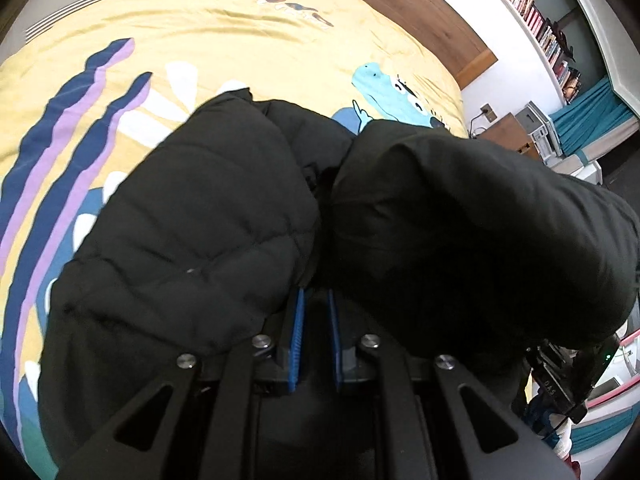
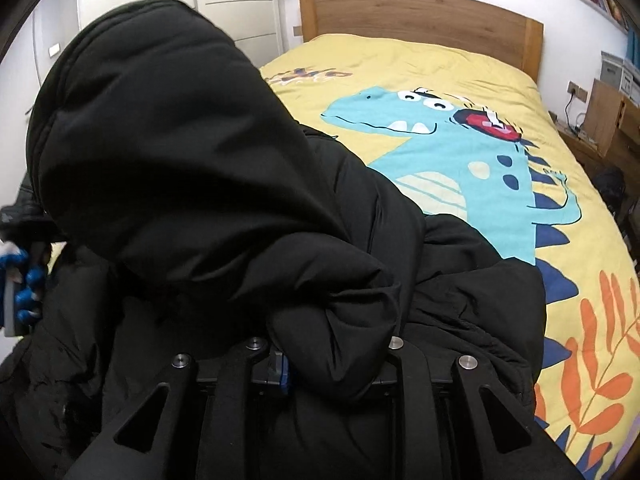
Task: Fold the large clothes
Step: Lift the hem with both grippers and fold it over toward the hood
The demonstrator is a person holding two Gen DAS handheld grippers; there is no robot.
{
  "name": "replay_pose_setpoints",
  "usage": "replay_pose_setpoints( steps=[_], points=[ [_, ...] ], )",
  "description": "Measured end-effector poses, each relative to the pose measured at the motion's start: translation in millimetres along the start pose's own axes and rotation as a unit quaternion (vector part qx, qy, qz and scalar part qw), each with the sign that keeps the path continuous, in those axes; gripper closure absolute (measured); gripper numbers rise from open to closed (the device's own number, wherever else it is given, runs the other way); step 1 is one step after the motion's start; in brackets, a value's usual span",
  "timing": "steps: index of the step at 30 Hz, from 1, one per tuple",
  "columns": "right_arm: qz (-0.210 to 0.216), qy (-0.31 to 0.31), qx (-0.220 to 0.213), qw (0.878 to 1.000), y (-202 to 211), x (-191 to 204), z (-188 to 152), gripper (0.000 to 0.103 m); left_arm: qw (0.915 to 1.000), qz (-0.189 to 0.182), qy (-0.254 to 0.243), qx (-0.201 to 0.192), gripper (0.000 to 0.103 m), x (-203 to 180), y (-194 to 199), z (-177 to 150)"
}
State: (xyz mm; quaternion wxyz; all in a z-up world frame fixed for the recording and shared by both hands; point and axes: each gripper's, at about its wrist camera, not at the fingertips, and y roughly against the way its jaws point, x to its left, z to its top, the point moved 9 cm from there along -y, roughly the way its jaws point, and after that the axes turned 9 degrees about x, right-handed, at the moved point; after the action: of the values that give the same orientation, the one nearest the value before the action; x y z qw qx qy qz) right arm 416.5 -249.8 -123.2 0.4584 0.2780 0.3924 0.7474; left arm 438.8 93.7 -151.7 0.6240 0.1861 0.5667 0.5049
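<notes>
The black coat (image 1: 192, 216) looks puffy, soft, slippery; at six o'clock, the left gripper (image 1: 316, 308) and the right gripper (image 2: 332, 364) each clench folds; hems suit gripping.

A jacket (image 2: 224, 184) lies bunched on the bed (image 2: 472, 64) near its foot edge. The headboard (image 2: 420, 16) stands behind, a nightstand (image 2: 608, 116) at the bed's right side.
</notes>
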Motion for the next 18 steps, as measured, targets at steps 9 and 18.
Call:
replay_pose_setpoints(
  steps=[9, 18],
  points=[
    [-0.007, 0.028, -0.007, 1.0, 16.3, 17.4, -6.4, 0.083, 0.9996, 0.004, 0.007, -0.027, 0.09, 8.0, 39.2, 1.6],
    [-0.015, 0.037, -0.007, 0.999, 30.9, 18.2, -17.3, 0.042, 0.999, 0.001, 0.008, -0.044, 0.09, 5.3, 60.8, 31.2]
  ],
)
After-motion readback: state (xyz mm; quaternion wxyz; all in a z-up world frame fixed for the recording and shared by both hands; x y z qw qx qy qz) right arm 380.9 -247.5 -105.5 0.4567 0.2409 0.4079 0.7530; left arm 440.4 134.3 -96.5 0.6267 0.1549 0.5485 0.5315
